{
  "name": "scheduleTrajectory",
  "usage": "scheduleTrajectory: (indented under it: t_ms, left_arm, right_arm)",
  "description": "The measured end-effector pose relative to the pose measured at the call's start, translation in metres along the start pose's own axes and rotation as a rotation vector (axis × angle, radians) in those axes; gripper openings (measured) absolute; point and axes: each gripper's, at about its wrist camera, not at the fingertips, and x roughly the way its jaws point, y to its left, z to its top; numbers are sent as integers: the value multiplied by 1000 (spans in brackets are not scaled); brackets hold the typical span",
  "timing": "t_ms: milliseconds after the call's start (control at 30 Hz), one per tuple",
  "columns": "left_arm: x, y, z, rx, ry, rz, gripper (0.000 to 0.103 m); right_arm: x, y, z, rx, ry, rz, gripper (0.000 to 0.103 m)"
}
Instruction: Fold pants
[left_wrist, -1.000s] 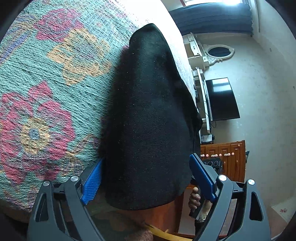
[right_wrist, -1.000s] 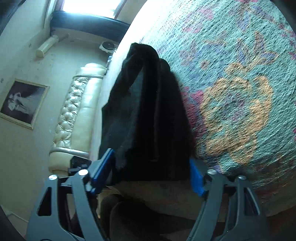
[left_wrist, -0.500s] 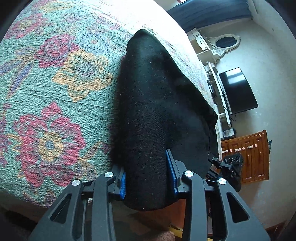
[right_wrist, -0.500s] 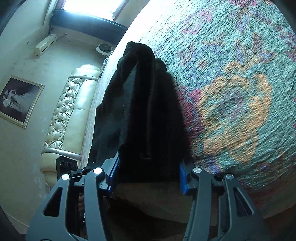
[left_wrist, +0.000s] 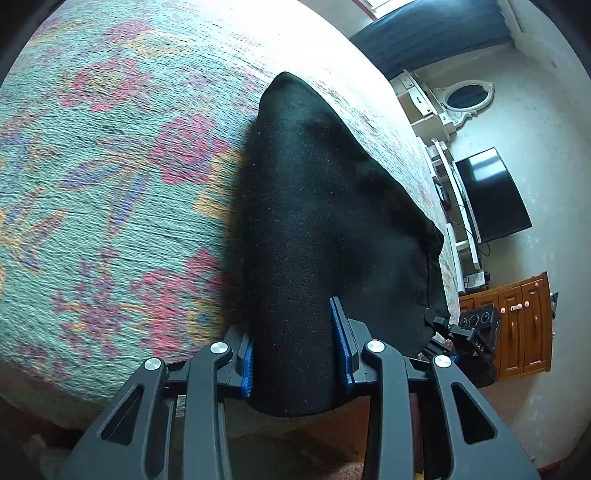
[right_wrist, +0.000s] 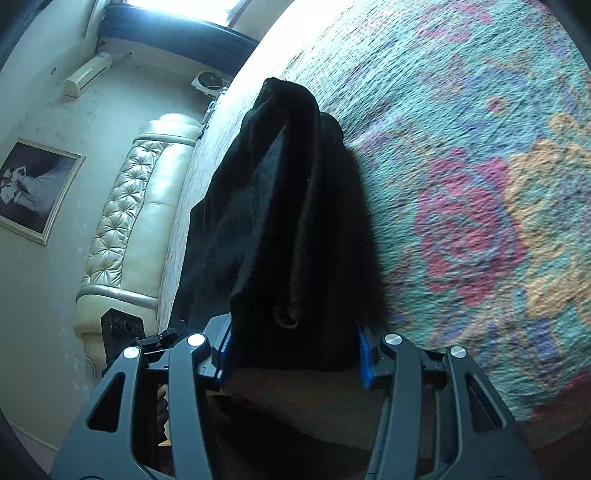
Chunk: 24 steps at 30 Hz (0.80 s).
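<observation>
Both grippers pinch the black pants (left_wrist: 325, 229) at the near hem!
Left gripper (left_wrist: 293, 354) and right gripper (right_wrist: 291, 350) clamp bunched fabric: soft, limp, probably light, best held by the edges above the floral bedspread (left_wrist: 110, 184).

A home bedroom was shown: a bed (left_wrist: 110, 184) covered by a floral spread, a tufted headboard (right_wrist: 125, 221), a framed picture (right_wrist: 33, 192), a television (left_wrist: 491, 195), a wooden cabinet (left_wrist: 517, 328) and an oval mirror (left_wrist: 465, 98) were seen.
</observation>
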Motion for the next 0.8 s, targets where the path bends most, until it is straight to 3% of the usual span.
scheduleTrajectory:
  t_ms: [467,800]
  left_arm:
    - [-55,58,7,-98,-81,78,35]
    - [-60,67,3,-127,-84,71,35]
  right_arm:
    - [102,71,-1,-81,134,6,50]
    - [122,87,-8,-89,148,15,49]
